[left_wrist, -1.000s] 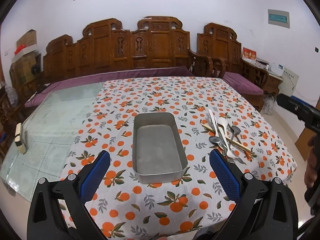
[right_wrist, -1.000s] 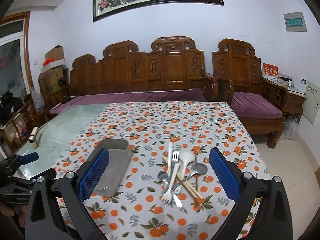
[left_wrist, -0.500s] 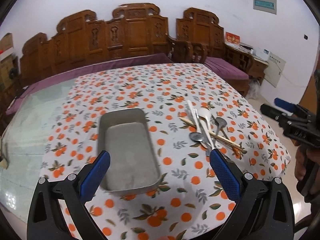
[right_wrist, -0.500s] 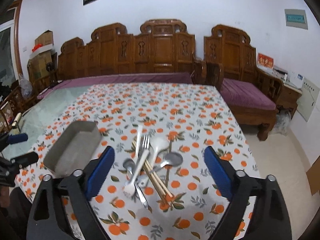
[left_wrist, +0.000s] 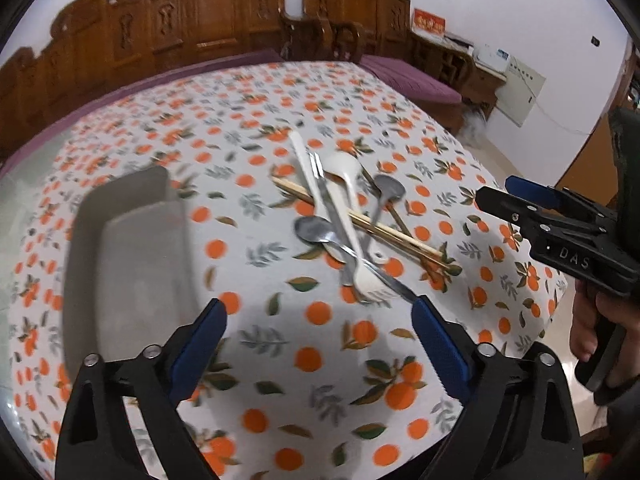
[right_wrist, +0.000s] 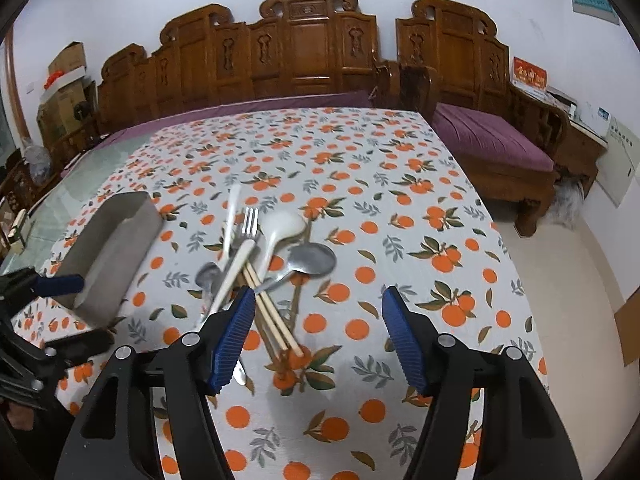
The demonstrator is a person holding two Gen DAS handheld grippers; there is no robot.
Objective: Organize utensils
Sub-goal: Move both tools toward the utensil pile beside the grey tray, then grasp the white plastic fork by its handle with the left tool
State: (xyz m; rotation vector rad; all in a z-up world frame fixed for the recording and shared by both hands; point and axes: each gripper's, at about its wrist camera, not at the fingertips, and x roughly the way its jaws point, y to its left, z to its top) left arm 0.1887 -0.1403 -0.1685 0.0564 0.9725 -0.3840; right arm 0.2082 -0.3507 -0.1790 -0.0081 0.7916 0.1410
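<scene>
The bench under an orange-print white cloth [right_wrist: 400,184] carries a rectangular grey metal tray [left_wrist: 128,256] beside a heap of crossed steel, white and wooden utensils [right_wrist: 264,256]. Left tongs [left_wrist: 320,336] and right tongs [right_wrist: 318,332] are closing, nothing between them.

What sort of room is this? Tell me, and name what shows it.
Most likely a home living or dining room: a carved wooden bench with purple cushions lines the wall, and an orange-print tablecloth covers the table.

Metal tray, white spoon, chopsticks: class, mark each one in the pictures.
Metal tray [left_wrist: 132,264], left wrist view, on its bare floor.
White spoon [right_wrist: 282,226], right wrist view, on its bowl.
Chopsticks [left_wrist: 400,236], left wrist view, on the shafts right of the spoon.
</scene>
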